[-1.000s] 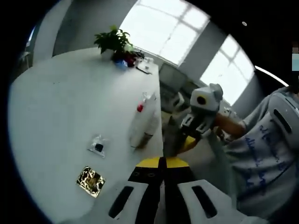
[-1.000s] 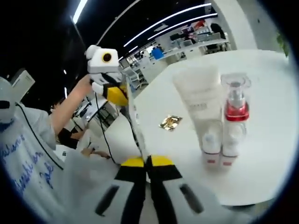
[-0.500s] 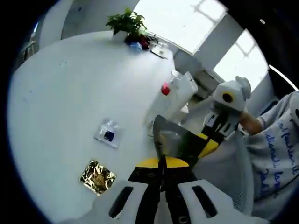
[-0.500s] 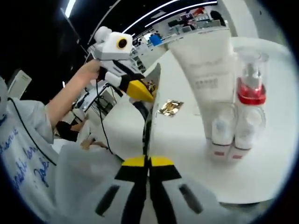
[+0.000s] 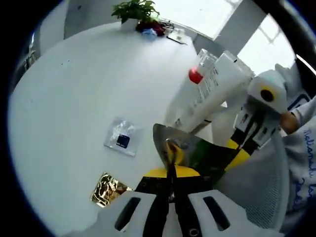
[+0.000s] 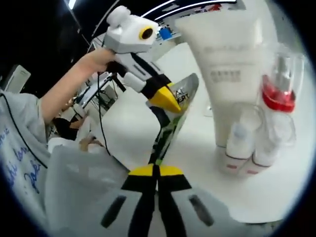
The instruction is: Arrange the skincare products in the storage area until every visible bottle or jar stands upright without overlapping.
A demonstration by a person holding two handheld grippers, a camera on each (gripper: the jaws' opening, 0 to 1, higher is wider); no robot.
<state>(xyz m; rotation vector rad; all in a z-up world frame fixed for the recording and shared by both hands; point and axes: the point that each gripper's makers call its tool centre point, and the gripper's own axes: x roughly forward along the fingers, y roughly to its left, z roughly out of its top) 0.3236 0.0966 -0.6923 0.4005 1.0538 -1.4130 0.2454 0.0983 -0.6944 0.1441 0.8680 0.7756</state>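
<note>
Silvery foil catches the light at the lower middle of the left gripper view: a flat sachet (image 5: 190, 153) is pinched between both tongs. The left tongs (image 5: 171, 174) are closed on its near edge, and the right tongs (image 5: 236, 157) come in from the right of the frame and grip its far edge. In the right gripper view the same sachet (image 6: 173, 118) runs up the centre edge-on, the right tongs (image 6: 155, 170) shut on its bottom and the left tongs (image 6: 168, 101) clamped on its upper end.

On the white table (image 5: 74, 89) the tall white tube (image 5: 210, 91) and the red-collared pump bottle (image 5: 197, 74) stand side by side at upper right of the left view, small clear bottles (image 6: 247, 143) at their feet in the right view. A clear packet (image 5: 122, 140) and a gold foil packet (image 5: 109, 188) lie flat at lower left.

The step in hand looks like carrying the sachet toward the standing group. Next, I judge, it must be set down beside the bottles without knocking them, one pair of tongs letting go first.

Compared with a second ago, the table and bottles sit larger and nearer in both views, and the sachet, then seen only as a thin edge, now shows its broad face.
</note>
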